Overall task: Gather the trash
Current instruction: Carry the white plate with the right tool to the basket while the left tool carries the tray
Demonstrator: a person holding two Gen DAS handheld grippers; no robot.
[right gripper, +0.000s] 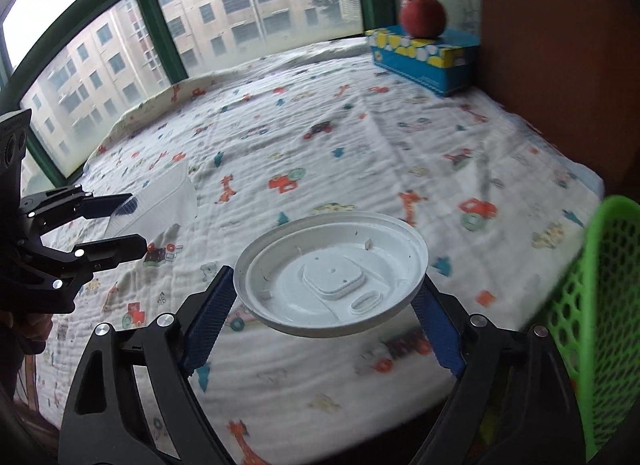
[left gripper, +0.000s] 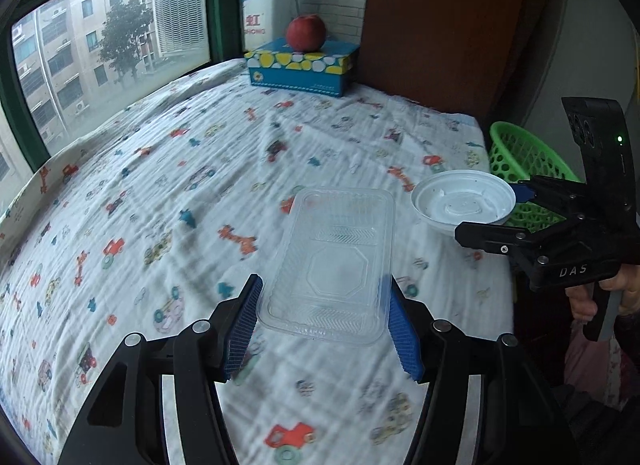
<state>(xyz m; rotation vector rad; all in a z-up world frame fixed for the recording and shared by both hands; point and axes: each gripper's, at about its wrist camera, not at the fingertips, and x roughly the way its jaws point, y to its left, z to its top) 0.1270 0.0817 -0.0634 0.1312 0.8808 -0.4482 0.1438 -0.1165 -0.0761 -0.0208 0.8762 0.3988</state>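
A bed under a cartoon-print sheet [left gripper: 168, 193] fills both our views, a window across the upper left. At the right edge stands a green mesh basket [right gripper: 600, 305]. At upper centre a blue tissue box [left gripper: 302, 67] carries a red apple [left gripper: 306, 33]. Lower centre of the left view, our left gripper [left gripper: 322, 329] clamps a clear plastic tray [left gripper: 340, 261]. Lower centre of the right view, our right gripper [right gripper: 324, 317] grips a white round lid [right gripper: 332, 273], its rim between the blue pads.
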